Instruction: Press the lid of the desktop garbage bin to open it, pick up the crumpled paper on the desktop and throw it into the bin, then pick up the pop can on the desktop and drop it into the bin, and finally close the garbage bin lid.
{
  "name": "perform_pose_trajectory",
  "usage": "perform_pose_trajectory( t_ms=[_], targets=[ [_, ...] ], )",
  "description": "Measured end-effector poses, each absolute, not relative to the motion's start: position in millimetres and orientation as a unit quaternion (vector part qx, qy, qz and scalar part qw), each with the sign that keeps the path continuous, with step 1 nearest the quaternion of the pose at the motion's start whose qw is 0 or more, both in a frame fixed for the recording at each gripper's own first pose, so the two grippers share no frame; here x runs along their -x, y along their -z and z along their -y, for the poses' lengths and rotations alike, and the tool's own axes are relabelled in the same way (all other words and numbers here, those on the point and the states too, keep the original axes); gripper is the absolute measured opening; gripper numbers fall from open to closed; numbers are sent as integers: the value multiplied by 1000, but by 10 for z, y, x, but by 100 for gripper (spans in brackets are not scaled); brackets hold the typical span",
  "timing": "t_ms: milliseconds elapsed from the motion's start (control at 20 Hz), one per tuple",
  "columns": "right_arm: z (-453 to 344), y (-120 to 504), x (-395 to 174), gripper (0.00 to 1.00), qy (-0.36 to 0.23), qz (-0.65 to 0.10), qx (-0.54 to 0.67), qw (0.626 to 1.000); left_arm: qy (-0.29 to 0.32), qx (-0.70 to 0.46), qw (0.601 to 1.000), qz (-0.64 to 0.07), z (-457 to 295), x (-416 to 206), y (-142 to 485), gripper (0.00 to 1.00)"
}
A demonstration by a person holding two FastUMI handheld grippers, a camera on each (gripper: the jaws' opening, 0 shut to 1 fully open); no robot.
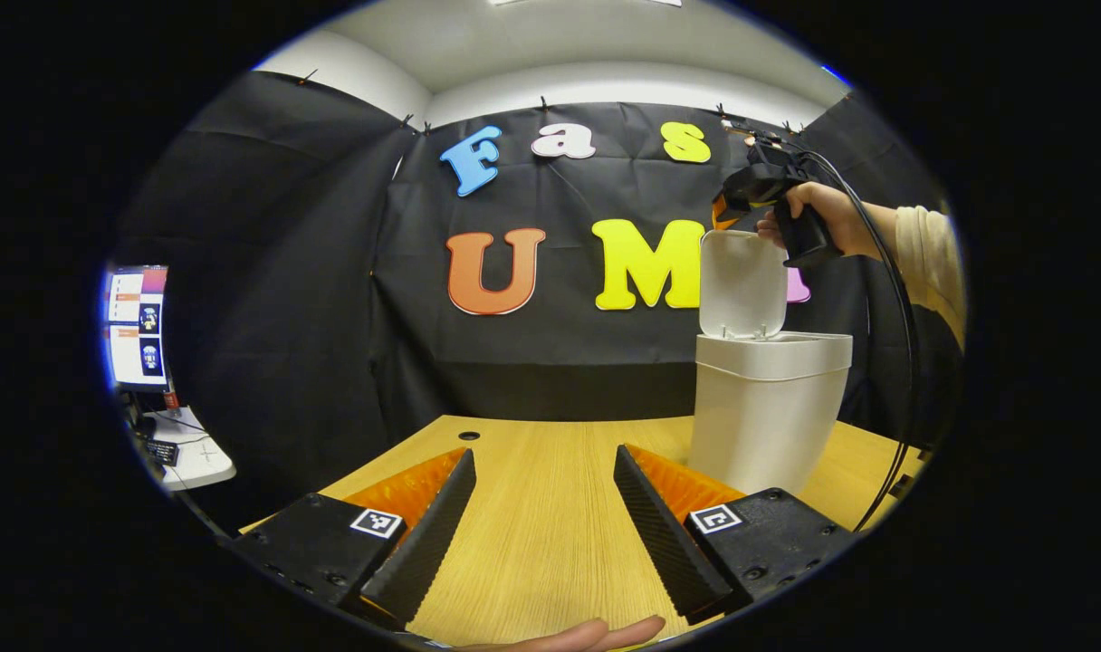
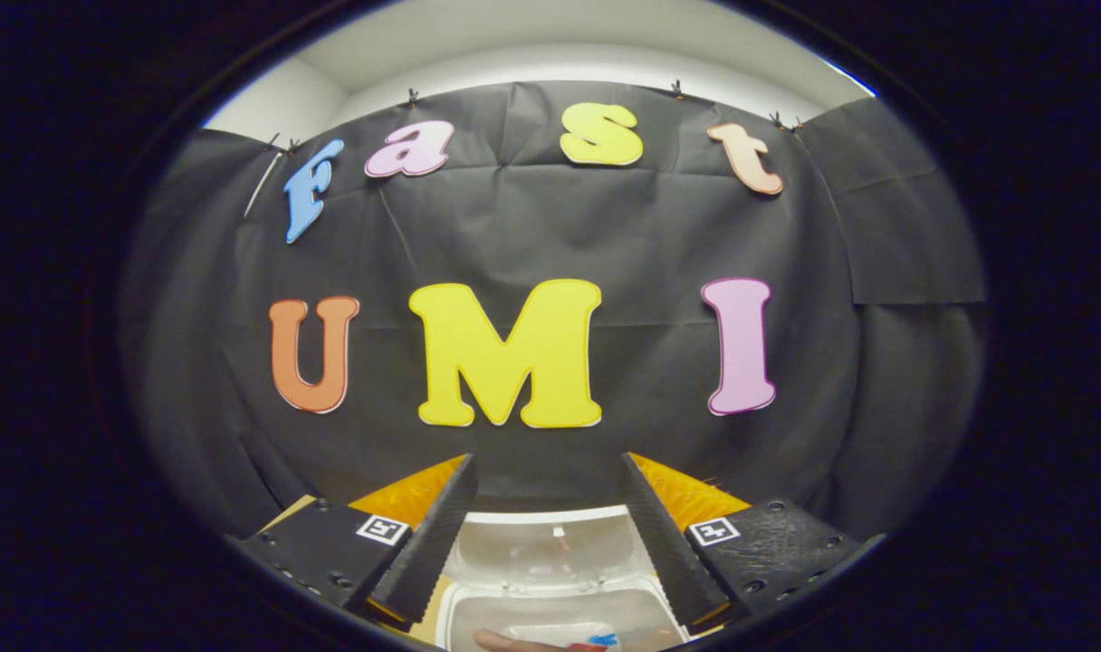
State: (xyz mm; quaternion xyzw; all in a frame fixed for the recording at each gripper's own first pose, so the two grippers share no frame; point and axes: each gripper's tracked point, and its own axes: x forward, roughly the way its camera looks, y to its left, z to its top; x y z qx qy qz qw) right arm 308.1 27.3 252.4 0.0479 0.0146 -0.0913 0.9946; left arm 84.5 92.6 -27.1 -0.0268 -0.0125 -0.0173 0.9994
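on the wooden desk (image 1: 550,525), white bin (image 1: 768,417) stands, lid (image 1: 742,282) upright.

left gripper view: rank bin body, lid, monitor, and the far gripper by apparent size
1. Bin body, largest.
2. Lid, standing open above it.
3. Monitor and far right gripper: look about alike, not ranked. The monitor sits at the distorted edge, and a hand covers part of the gripper.
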Motion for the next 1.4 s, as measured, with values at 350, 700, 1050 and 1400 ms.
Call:
perform_pose_trajectory(
  t_ms=[350,700,1050,1400],
  targets=[
    [-313,-2162,-2721,95,59,-79,-29,995,-15,7,1000,13,-1065,-820,290,99],
    [-258,-1489,-2639,96,18,-185,-31,982,-21,2,1000,-20,-897,-907,458,99],
    [-234,-977,-2655,99,5,-238,-4,971,-17,5,999,-28,-846,-953,526,99],
    [-254,-823,-2648,98,16,-283,-16,959,-12,9,1000,-23,-860,-933,499,99]
  ],
)
